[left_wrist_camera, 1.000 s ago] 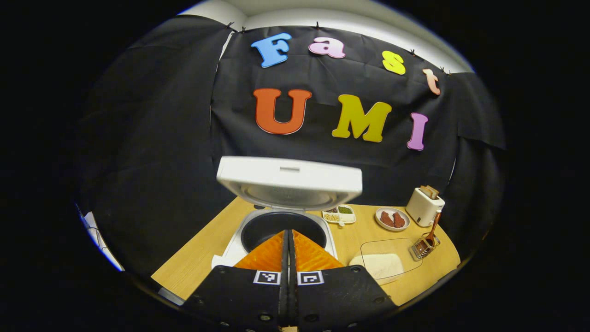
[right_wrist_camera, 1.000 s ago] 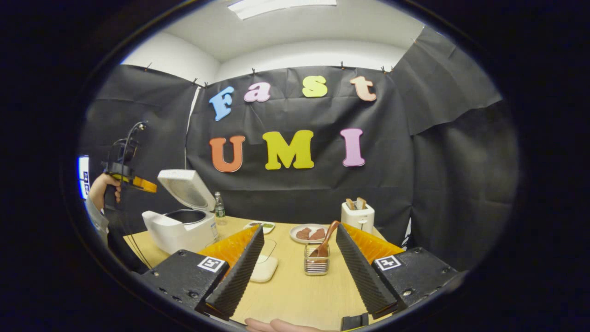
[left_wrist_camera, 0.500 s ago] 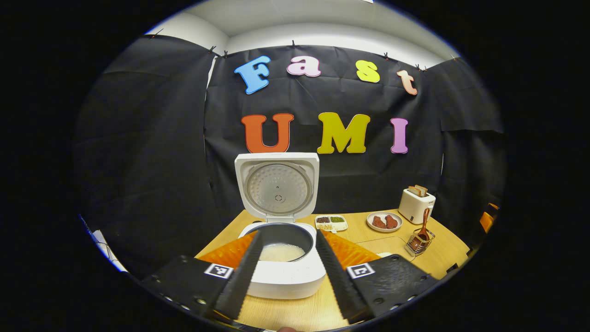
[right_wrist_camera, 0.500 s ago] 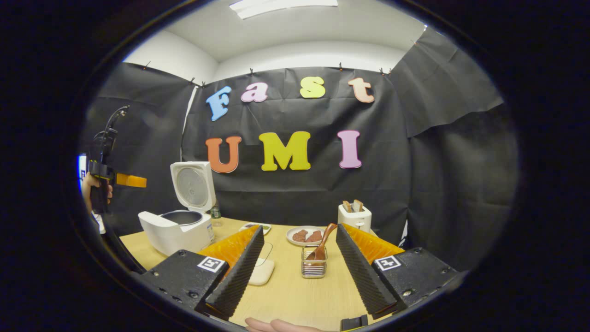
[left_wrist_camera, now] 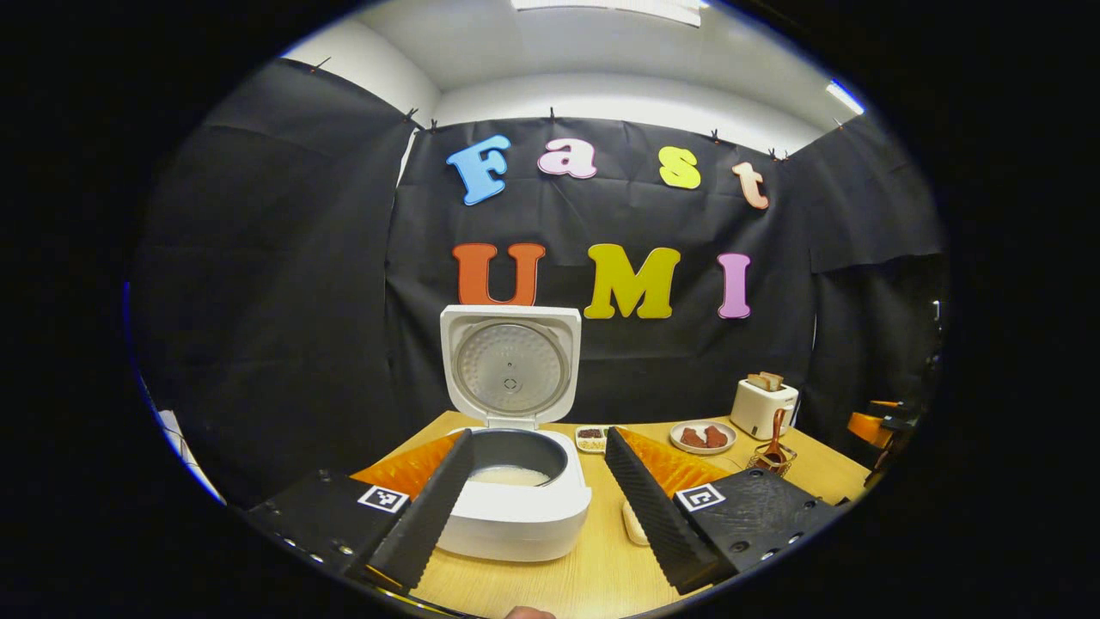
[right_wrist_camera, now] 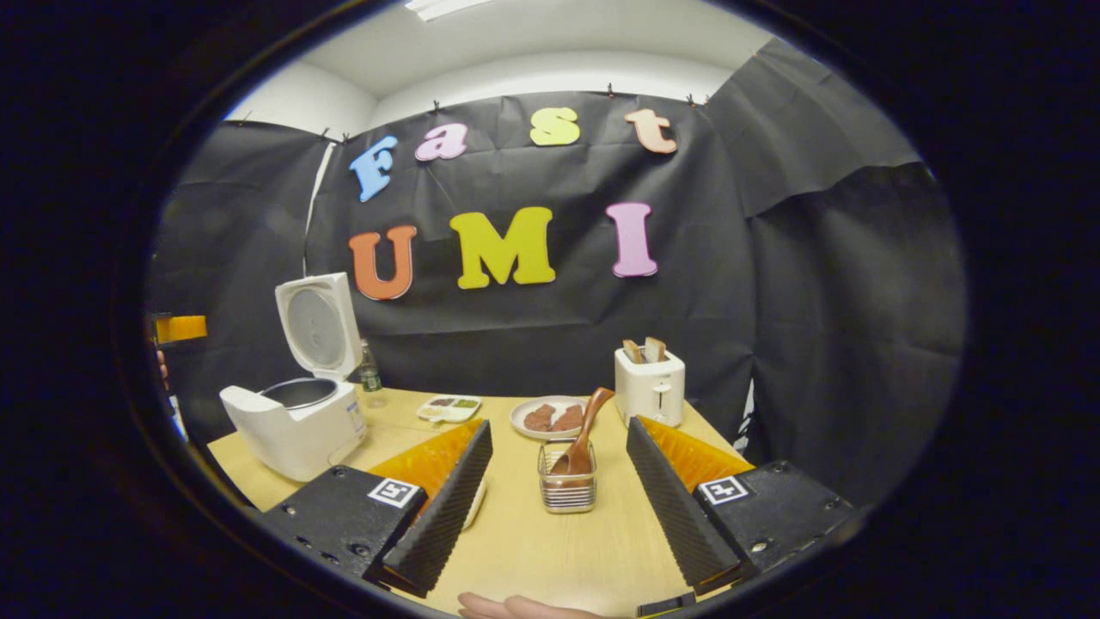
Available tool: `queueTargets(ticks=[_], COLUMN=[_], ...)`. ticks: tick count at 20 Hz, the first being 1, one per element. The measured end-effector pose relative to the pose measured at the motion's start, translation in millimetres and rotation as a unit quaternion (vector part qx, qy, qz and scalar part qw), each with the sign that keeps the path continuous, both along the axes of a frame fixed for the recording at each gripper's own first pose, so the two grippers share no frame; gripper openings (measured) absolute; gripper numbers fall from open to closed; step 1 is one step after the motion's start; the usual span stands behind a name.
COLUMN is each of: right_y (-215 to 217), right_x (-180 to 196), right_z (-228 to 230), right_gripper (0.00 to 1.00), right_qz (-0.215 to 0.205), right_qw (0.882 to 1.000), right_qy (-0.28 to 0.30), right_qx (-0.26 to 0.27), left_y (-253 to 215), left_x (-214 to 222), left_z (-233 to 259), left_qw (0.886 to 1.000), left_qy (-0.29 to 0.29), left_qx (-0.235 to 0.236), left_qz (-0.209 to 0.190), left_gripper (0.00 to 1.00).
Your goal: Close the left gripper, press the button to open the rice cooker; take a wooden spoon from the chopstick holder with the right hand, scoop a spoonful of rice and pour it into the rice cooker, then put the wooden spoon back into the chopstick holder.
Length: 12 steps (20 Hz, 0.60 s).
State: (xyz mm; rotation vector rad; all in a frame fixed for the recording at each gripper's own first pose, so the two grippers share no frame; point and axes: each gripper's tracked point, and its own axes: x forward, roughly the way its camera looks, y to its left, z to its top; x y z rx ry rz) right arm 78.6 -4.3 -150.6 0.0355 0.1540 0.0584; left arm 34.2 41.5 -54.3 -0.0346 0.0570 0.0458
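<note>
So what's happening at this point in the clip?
A person works at a wooden table with a gripper in each hand. The rice cooker stands with its lid upright and open. The left gripper, jaws apart, is held in front of it and grips nothing. The right gripper, jaws also apart, faces the chopstick holder, where the wooden spoon leans untouched. No rice has been scooped yet.

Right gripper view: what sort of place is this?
Probably a mock kitchen set in a booth: a rice cooker with its lid up, a toaster and a chopstick holder on a wooden table.
</note>
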Motion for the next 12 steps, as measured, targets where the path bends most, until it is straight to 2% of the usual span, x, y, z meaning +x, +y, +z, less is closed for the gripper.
queueTargets(ticks=[9, 10, 11, 12], right_y=[-11, -10, -8, -4], right_x=[99, 111, 123, 133], right_z=[-62, -71, -77, -82], right_gripper=[1.00, 0.96, 1.00, 1.00], right_qz=[-0.011, -0.011, -0.008, -0.001], right_qw=[0.997, 0.997, 0.996, 0.996], right_qy=[0.068, 0.077, 0.083, 0.089], right_qx=[0.029, 0.029, 0.030, 0.028], left_y=[-10, -11, -13, -15], left_x=[-6, -5, -4, -3], left_z=[-13, -19, -23, -26], left_qw=[1.000, 1.000, 1.000, 1.000], left_qy=[-0.020, -0.018, -0.016, -0.014], left_qx=[0.010, 0.011, 0.013, 0.013], left_qz=[-0.003, -0.001, -0.002, -0.004], left_gripper=[0.98, 0.98, 0.98, 0.98])
